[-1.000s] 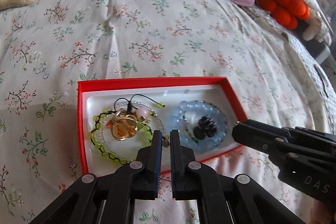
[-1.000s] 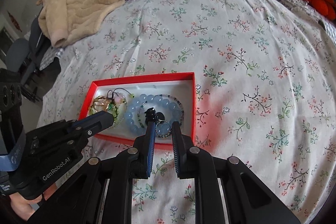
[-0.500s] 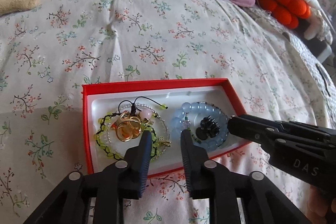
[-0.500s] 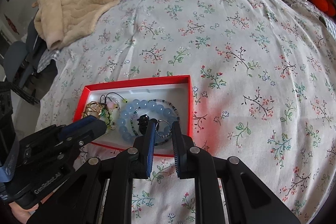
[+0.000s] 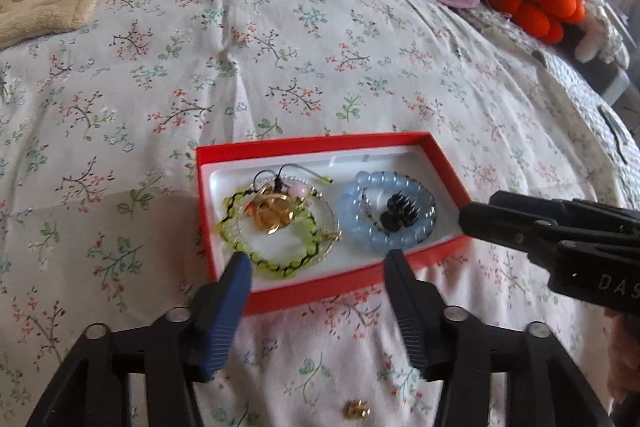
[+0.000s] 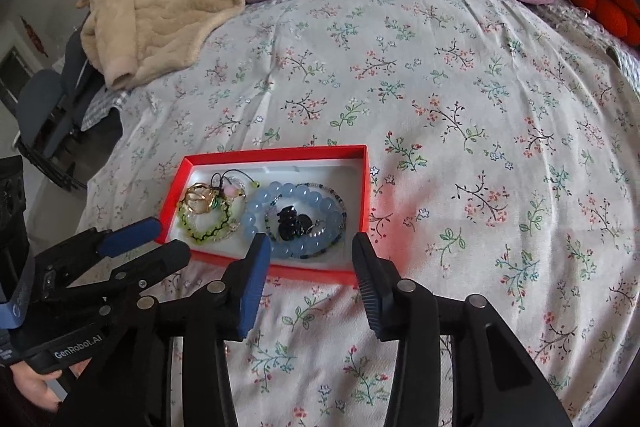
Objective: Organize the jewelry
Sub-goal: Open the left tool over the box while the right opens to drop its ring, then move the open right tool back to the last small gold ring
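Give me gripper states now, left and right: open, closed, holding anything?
Left gripper: open, holding nothing, near the red cardboard jewelry box.
Right gripper: open, holding nothing.

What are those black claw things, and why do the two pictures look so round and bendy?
They are grabbing tools that a person holds, one in each hand. Each carries a small camera looking along its two fingers, and its wide lens bends the picture. One picture comes from the left hand-held gripper, the other from the right hand-held gripper. Both are open and hold nothing. On the flowery bedspread sits a red box with a green bead bracelet, a blue bead bracelet, and gold and black pieces. One small gold piece lies outside on the bedspread.
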The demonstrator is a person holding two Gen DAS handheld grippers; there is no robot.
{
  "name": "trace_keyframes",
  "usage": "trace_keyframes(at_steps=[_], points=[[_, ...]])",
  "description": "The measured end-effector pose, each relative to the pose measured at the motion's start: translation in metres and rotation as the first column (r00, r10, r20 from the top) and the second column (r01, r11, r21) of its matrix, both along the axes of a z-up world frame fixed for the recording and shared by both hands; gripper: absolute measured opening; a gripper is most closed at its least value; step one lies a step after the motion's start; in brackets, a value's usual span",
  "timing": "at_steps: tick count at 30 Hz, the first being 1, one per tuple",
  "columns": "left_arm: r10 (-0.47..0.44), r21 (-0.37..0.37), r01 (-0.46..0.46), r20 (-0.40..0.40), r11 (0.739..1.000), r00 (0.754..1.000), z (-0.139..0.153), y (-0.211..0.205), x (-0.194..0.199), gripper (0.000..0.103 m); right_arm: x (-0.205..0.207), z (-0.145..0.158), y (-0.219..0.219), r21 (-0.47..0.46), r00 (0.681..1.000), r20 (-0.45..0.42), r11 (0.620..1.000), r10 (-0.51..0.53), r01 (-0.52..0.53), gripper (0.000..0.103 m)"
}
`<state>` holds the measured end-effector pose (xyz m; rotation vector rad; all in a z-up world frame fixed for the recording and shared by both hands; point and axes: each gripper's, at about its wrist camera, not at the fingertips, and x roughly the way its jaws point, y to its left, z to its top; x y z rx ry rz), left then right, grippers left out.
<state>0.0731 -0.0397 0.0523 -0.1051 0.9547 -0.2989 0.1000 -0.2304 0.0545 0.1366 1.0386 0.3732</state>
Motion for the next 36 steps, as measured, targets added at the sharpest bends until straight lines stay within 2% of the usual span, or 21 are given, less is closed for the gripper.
trace_keyframes(at_steps=[5, 13, 20, 36], points=[[0.009, 0.035, -0.008, -0.010, 0.999, 1.000, -0.001, 0.009, -0.011, 0.080, -0.013, 0.002, -0.001, -0.018, 1.000, -0.003, 1.000, 0.017, -0.017, 0.054], [0.036, 0.100, -0.030, -0.053, 0.995, 0.998, -0.011, 0.028, -0.026, 0.091, -0.040, 0.000, 0.003, -0.049, 0.999, -0.005, 0.998, 0.048, -0.048, 0.064], [0.028, 0.172, -0.012, -0.094, 0.985, 0.995, -0.025, 0.039, -0.045, 0.094, -0.063, -0.015, 0.015, -0.101, 0.994, -0.028, 0.989, 0.103, -0.105, 0.070], [-0.017, 0.264, 0.059, -0.157, 0.963, 0.987, -0.062, 0.044, -0.078, 0.095, -0.097, -0.063, 0.040, -0.180, 0.974, -0.117, 0.960, 0.195, -0.214, 0.070]])
